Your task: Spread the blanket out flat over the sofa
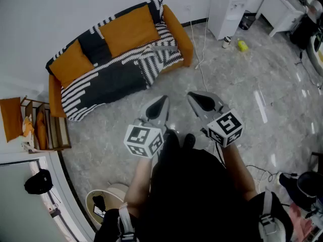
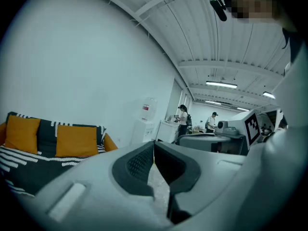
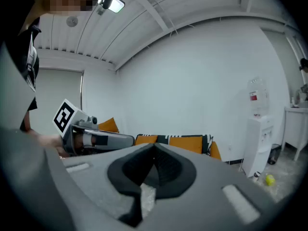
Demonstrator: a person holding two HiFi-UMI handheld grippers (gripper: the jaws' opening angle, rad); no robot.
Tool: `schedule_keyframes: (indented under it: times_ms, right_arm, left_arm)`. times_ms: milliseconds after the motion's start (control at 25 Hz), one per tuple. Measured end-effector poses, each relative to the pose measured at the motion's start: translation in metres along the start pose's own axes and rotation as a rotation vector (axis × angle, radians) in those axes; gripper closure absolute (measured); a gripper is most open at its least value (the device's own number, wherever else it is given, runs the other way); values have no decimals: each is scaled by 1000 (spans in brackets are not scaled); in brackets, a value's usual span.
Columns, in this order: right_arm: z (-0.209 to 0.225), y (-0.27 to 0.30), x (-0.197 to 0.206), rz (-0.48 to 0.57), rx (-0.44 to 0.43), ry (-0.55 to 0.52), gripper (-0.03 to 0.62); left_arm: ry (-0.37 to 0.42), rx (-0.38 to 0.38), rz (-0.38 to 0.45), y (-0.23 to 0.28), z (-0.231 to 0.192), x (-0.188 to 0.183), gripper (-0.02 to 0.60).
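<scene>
Blanket (image 1: 108, 82) first: it's the black and white striped one, and it's on the sofa (image 1: 177, 32), draped over the backrest and seat with the front edge hanging down to the floor (image 1: 252, 110). Most of it looks flat, but there's a rumpled patch toward the right end of the seat.

Closest to the camera, the person is holding both tools out in front, side by side and well short of the sofa. The left tongs (image 1: 162, 101) are closed up with the tips meeting and nothing between them. The right tongs (image 1: 192, 96) are the same, pinched together and empty. Both point roughly toward the sofa and tip slightly downward.

Further out on the sofa, two orange cushions (image 1: 130, 28) lean against the backrest on top of the blanket. A small wooden shelf (image 1: 45, 127) stands just beside the sofa's left end. A white cable (image 1: 202, 54) trails over the floor near the right armrest.

Beyond that, a water dispenser (image 1: 228, 6) stands against the wall, with a small yellow thing (image 1: 243, 45) on the floor beside it, and a white desk (image 1: 280, 4) sits further right. In the left gripper view, two people (image 2: 183, 120) stand way back in the room.
</scene>
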State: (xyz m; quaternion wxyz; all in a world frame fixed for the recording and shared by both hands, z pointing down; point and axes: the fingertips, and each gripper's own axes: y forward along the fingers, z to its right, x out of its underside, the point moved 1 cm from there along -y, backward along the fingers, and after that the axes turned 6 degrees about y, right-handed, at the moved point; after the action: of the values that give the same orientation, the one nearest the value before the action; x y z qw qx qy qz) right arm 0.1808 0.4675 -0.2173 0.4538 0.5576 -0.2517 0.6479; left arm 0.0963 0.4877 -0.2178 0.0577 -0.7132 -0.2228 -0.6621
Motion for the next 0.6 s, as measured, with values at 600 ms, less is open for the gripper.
schedule_keyframes:
  times_ms: [600]
  right_arm:
    - [4, -1, 17, -30, -25, 40, 591]
  left_arm:
    - [-9, -10, -42, 0, 3, 15, 571]
